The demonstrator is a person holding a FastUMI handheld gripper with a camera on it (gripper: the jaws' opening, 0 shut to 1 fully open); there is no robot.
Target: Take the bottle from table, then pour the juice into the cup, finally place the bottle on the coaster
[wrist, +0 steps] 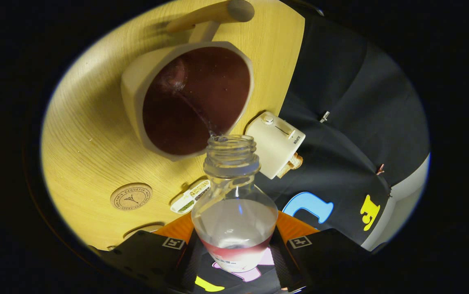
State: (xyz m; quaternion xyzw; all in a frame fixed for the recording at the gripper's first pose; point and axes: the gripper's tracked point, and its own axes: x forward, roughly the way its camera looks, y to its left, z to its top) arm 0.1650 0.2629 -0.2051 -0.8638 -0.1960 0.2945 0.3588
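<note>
A: What do your fingers have?

B: Your gripper [234, 249] is closed around the body of the bottle [234, 212], one finger pressing on each side. The bottle is clear, uncapped and tipped forward, its open mouth just past the near rim of the cup [189, 98]. A little red juice shows low in the bottle, near your fingers.

A: And the cup?

B: It sits just beyond the bottle's mouth on the wooden table [95, 134]. It is pale, with a wooden handle on its far side, and it holds dark red juice. A thin stream runs from the bottle's mouth into it.

A: What else lies around you?

B: The round coaster [131, 196] lies on the table to the left of the bottle, apart from the cup. A small flat packet [189, 197] lies between the coaster and the bottle's neck. To the right of the neck stands a cream toaster [276, 143], close to the cup's rim, with toast showing at its lower side.
</note>
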